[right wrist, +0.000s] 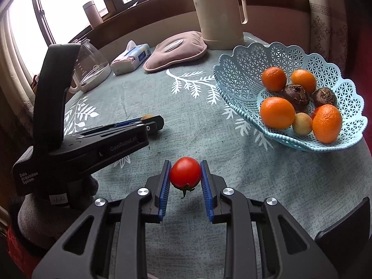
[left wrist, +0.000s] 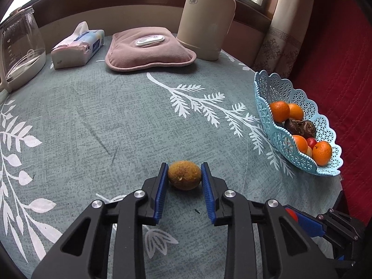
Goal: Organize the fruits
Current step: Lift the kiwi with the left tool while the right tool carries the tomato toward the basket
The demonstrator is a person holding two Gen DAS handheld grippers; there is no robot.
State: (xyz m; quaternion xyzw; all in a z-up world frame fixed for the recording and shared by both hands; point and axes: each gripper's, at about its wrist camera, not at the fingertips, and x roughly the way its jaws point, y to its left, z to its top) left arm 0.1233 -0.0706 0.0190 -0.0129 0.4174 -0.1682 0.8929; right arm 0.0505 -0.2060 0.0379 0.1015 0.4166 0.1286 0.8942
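Note:
My left gripper [left wrist: 184,174] is shut on a small rough brown-yellow fruit [left wrist: 184,175] that rests on the tablecloth. My right gripper [right wrist: 185,173] is shut on a red cherry tomato [right wrist: 185,171] and holds it a little above the table, stem down. The light blue lattice basket [right wrist: 241,69] stands at the right and holds several oranges [right wrist: 277,112], two dark brown fruits [right wrist: 296,93] and a small yellow fruit [right wrist: 302,123]. The basket also shows in the left wrist view [left wrist: 267,86], right of my left gripper. The left gripper [right wrist: 153,122] lies to the left in the right wrist view.
At the back of the round table stand a cream thermos jug [left wrist: 205,23], a pink hot-water bag [left wrist: 148,51], a tissue pack [left wrist: 78,47] and a glass kettle [left wrist: 19,48]. A red cloth [left wrist: 337,58] lies beyond the table's right edge.

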